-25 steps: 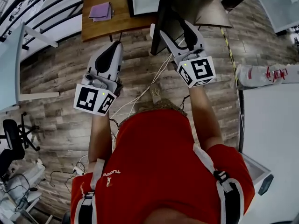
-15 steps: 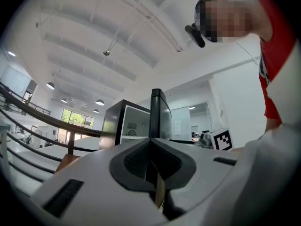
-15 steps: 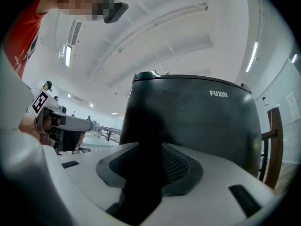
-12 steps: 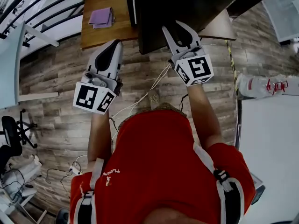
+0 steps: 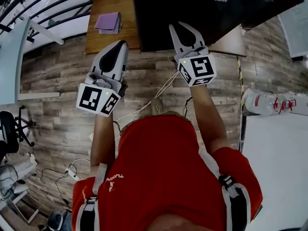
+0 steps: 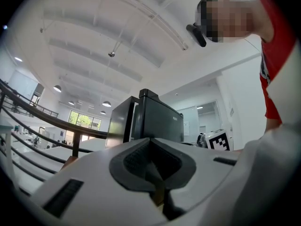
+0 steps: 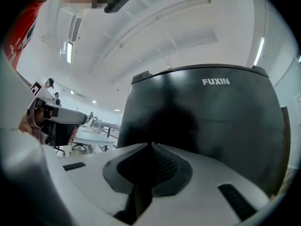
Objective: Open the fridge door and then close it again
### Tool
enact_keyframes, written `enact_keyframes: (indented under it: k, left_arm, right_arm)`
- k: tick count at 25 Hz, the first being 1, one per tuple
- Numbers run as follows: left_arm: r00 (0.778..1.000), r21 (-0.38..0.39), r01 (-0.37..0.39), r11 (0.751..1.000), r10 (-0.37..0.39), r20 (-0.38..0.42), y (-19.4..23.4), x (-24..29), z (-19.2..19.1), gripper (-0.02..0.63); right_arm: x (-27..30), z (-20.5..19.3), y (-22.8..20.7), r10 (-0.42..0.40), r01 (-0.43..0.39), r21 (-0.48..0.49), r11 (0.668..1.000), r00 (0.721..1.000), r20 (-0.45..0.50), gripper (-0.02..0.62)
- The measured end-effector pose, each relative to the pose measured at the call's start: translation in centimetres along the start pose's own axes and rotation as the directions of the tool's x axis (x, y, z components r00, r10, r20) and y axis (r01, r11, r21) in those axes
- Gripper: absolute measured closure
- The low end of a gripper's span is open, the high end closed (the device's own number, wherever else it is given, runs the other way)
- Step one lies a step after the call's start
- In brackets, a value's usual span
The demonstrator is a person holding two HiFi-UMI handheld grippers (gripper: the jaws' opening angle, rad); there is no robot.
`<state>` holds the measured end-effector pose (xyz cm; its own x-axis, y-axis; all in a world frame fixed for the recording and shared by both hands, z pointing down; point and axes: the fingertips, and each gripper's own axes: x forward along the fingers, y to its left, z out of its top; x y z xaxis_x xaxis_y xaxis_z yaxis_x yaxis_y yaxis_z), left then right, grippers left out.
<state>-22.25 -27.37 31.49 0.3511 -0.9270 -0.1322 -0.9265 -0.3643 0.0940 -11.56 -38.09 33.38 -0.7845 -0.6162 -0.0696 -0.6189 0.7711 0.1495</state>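
The black fridge (image 5: 192, 13) fills the top of the head view, its door face marked FUXIN turned toward me. In the right gripper view the fridge (image 7: 202, 112) looms straight ahead, very near. My right gripper (image 5: 183, 24) points at the door's front; whether it touches, I cannot tell. Its jaws have just been closing, and their tips (image 7: 151, 145) now meet with nothing between them. My left gripper (image 5: 121, 43) is shut and empty, left of the fridge, over the edge of the wooden table. From the left gripper (image 6: 149, 140) view the fridge (image 6: 155, 117) stands ahead, farther off.
A wooden table (image 5: 110, 37) carries the fridge and a purple cloth (image 5: 108, 22). Cables (image 5: 154, 100) trail over the plank floor. A white counter (image 5: 279, 167) with a plastic bottle (image 5: 267, 102) stands at the right. A white desk (image 5: 12, 61) and an office chair (image 5: 7, 129) are at the left.
The fridge door has swung from ajar to facing me, hiding the white interior. Both grippers moved forward toward the fridge. The right jaws went from wide open to closed.
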Motion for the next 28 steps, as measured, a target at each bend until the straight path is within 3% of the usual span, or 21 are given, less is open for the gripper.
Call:
enact_keyframes:
  k: [17,28]
  left_arm:
    - [1.0,-0.006,-0.007,1.0,0.007,0.012,0.7,3.6,-0.4,0.597]
    - [0.999,-0.013,0.041,0.999,-0.041,0.011,-1.3,1.4,-0.3,0.597]
  right_arm:
    - [3.6,-0.3,-1.8,0.019,-0.019,-0.005,1.0,1.0,-0.014,0.568]
    - [-0.5,2.1,4.4,0.168,-0.168,-0.008,0.986,0.985,0.032,0.569]
